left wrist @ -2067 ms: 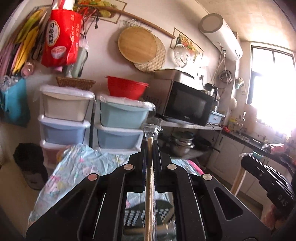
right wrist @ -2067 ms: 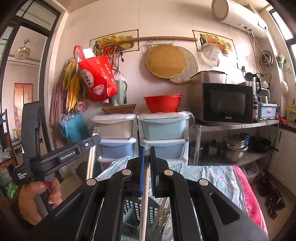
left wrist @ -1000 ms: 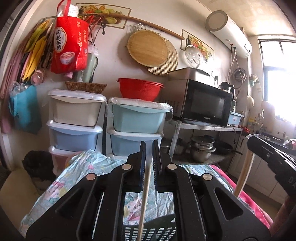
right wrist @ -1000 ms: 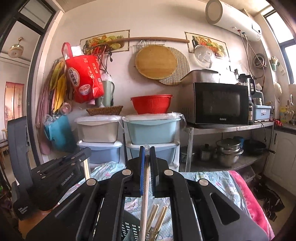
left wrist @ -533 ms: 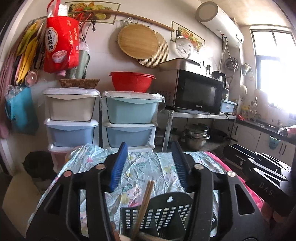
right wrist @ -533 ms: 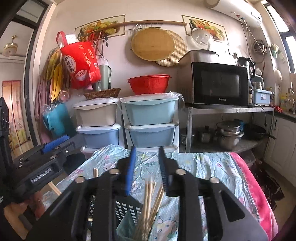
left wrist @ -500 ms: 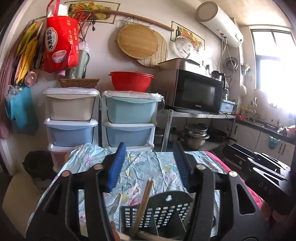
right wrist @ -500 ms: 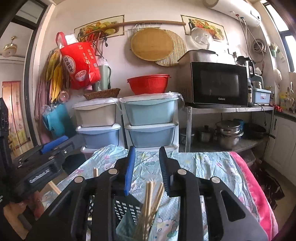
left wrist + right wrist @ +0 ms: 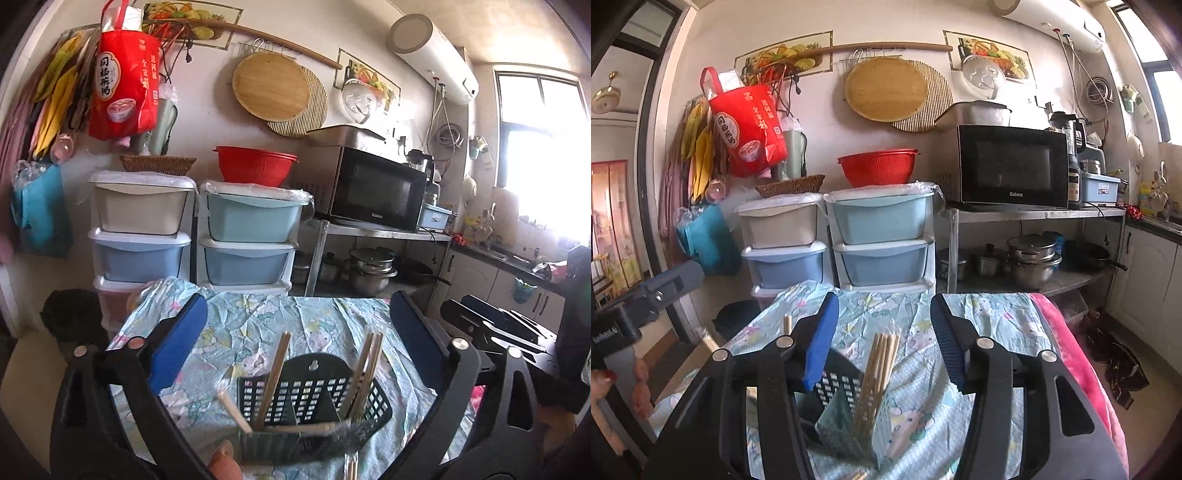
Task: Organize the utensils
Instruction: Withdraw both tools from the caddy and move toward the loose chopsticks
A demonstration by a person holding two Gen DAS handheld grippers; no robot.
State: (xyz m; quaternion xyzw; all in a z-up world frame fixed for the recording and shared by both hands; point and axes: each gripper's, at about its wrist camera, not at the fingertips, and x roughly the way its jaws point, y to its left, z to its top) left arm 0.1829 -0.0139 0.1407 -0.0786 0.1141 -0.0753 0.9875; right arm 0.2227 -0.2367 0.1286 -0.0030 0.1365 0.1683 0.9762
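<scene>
Right gripper [image 9: 882, 332] fills the lower centre of the frame with jaws spread wide and empty, framing a bundle of chopsticks [image 9: 877, 373] standing in a black perforated basket [image 9: 831, 387] on the patterned tablecloth [image 9: 993, 321]; left gripper [image 9: 646, 299] at left edge.

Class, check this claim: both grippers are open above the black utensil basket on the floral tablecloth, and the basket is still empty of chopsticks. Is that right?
Not quite. The black utensil basket is not empty: chopsticks already stand in it, as the left wrist view shows, and the right wrist view shows a bundle too. The rest holds: the left gripper and right gripper are open above it on the floral tablecloth.
</scene>
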